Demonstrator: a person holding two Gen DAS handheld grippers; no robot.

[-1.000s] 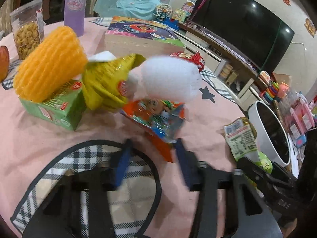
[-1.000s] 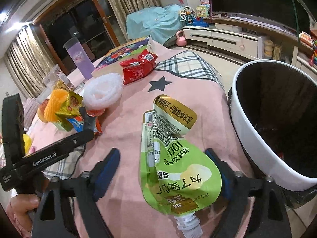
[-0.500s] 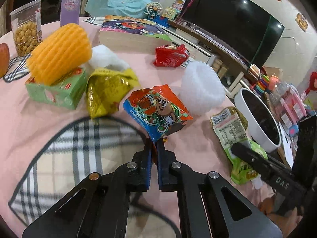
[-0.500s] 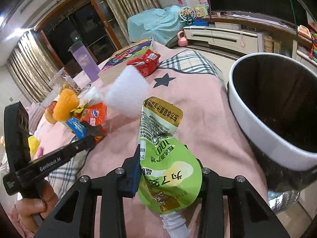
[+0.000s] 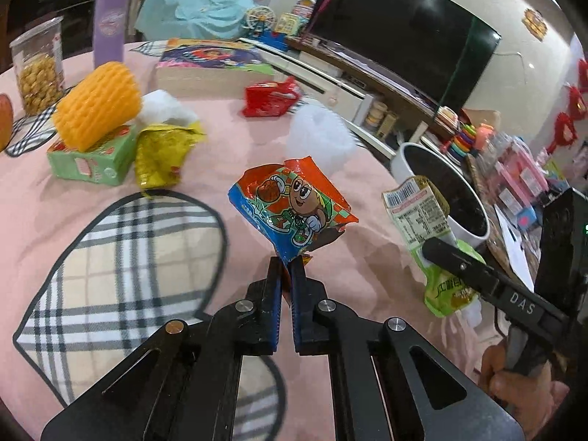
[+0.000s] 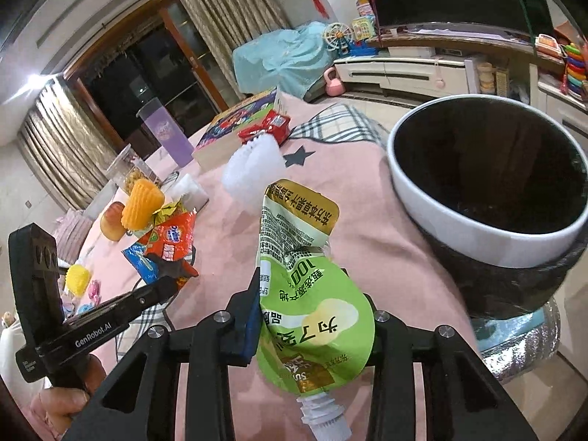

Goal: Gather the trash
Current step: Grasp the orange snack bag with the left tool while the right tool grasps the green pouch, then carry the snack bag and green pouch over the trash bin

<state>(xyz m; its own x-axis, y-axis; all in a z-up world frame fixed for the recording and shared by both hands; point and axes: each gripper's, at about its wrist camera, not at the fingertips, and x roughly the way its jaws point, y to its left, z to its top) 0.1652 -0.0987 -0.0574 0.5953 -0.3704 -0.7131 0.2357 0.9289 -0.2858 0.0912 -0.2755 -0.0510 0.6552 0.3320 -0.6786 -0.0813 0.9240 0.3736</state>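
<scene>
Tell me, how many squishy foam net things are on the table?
2: an orange foam net lying on the green box, and a white foam net farther right, near the bin. Others may be hidden.

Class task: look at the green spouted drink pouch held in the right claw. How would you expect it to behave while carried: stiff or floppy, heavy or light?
The green pouch is creased and flattened, so it is probably empty and light. Its upper half bends over above the right claw, suggesting floppy film. The hard spout may weight that end slightly.

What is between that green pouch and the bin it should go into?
Nothing visible. The right gripper holds the green pouch lifted off the pink tablecloth, and the white-rimmed bin stands open just right of it with only bare cloth between.
</scene>
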